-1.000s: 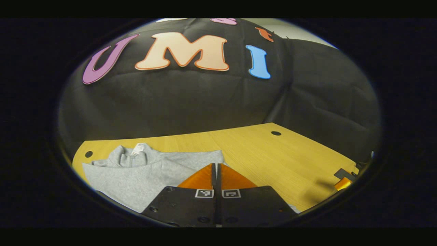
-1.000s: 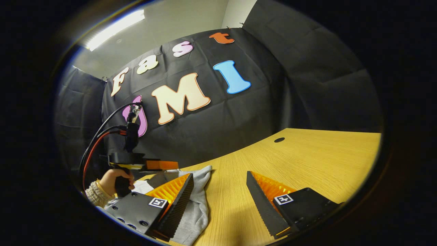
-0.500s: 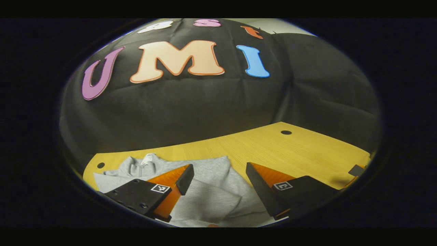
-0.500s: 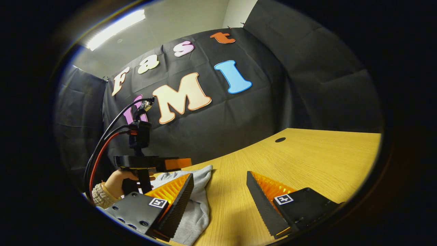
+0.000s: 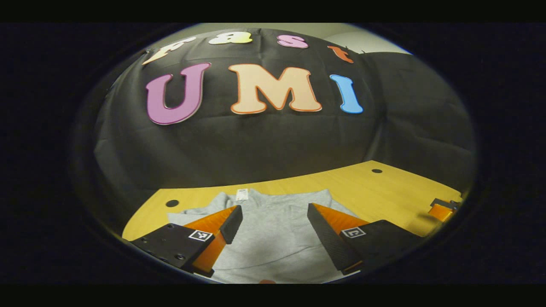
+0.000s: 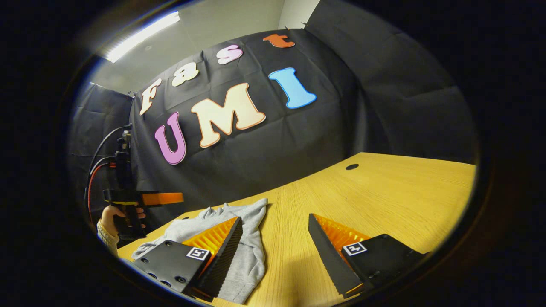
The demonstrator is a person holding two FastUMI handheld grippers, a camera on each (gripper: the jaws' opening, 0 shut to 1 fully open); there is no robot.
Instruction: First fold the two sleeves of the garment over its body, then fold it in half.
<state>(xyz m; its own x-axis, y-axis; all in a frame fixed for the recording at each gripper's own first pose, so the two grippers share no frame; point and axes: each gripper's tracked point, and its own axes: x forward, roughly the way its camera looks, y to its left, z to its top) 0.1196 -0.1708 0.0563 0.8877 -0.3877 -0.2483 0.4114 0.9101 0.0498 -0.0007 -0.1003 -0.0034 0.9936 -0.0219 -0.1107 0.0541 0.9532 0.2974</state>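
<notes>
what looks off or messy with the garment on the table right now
Nothing damaged or spilled. The grey garment lies on the table a bit rumpled, its edge bunched near the right gripper. Both grippers are open, holding nothing; left gripper above the garment.

A big yellow-brown wooden table [image 6: 384, 192] with thin lines in the wood runs across the booth, and its far edge meets the black cloth wall [image 6: 320, 128], which hangs in soft folds. The table has small round dark holes in its top, one [image 6: 352, 166] near the far edge in the right gripper view and two, one [image 5: 172, 203] on the left and one [image 5: 376, 171] on the right, in the left gripper view. High up above the cloth, a long white ceiling light [image 6: 143, 36] shines on a pale wall [image 6: 239, 19].
</notes>
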